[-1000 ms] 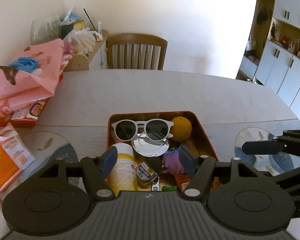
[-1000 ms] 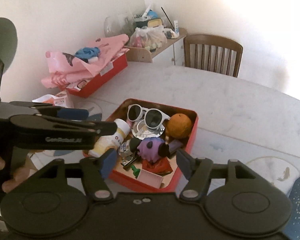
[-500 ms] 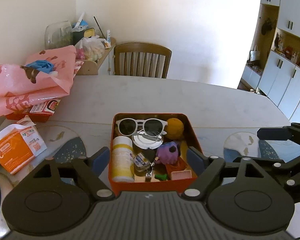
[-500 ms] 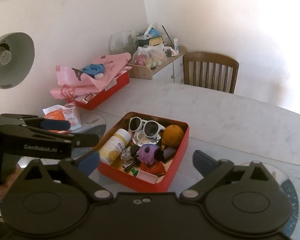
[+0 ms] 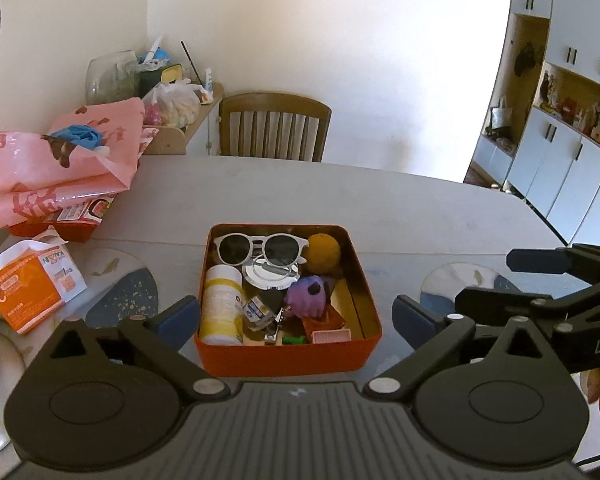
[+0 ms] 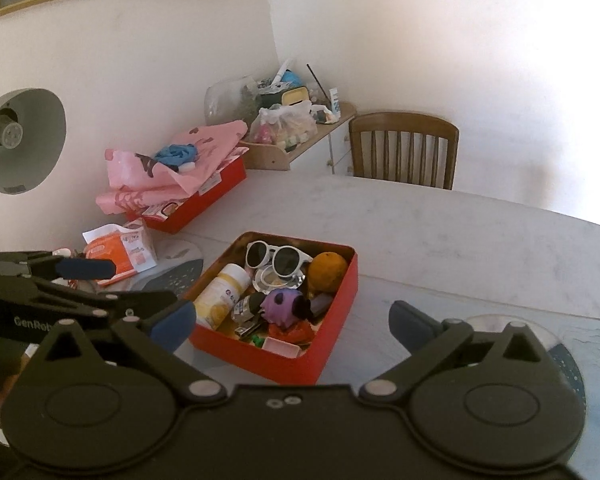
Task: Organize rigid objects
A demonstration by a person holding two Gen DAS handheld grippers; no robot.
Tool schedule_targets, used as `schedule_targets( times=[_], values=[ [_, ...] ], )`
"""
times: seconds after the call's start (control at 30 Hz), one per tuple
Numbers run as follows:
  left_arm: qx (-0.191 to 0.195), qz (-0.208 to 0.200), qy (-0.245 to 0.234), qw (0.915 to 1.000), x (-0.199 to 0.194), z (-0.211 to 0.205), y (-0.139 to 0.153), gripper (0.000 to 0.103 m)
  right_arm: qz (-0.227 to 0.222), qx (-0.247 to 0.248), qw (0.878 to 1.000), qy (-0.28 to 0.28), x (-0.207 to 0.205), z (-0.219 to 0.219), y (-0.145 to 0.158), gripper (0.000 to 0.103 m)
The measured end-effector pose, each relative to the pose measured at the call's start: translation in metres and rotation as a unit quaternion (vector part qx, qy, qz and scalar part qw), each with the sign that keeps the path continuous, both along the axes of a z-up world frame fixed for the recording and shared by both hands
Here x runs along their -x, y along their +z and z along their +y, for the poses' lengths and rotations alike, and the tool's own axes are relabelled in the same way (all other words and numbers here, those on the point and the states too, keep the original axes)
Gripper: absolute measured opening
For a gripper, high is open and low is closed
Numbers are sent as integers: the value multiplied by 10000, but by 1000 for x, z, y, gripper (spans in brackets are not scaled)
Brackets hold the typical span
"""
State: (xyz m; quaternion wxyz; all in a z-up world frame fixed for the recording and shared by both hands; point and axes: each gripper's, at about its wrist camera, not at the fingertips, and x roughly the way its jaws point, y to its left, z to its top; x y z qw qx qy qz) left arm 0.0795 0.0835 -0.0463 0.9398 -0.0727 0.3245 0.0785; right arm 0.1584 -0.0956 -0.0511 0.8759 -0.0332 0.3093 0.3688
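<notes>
Left wrist: left gripper jaws opening, empty, tin beyond the fingers; right gripper spread wide, empty.

A tin stands on the table, near its front edge. Inside, the sunglasses lie along the rear wall, with the round fruit in the rear right corner. The bottle lies along the left wall. A round lid sits just before the sunglasses. A soft toy lies at centre, and a small box rests against the front wall. Left of the tin lies a packet; behind it, a tray carries a bag. A chair stands behind the table. A shelf unit stands left of the chair.
</notes>
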Motion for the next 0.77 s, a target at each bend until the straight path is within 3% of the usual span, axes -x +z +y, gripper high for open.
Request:
schedule_targets(
  times=[0.77],
  values=[
    [-130, 39, 138, 9998, -3, -33, 1, 102, 15, 84, 9995, -307, -2, -36, -4, 103]
  ],
)
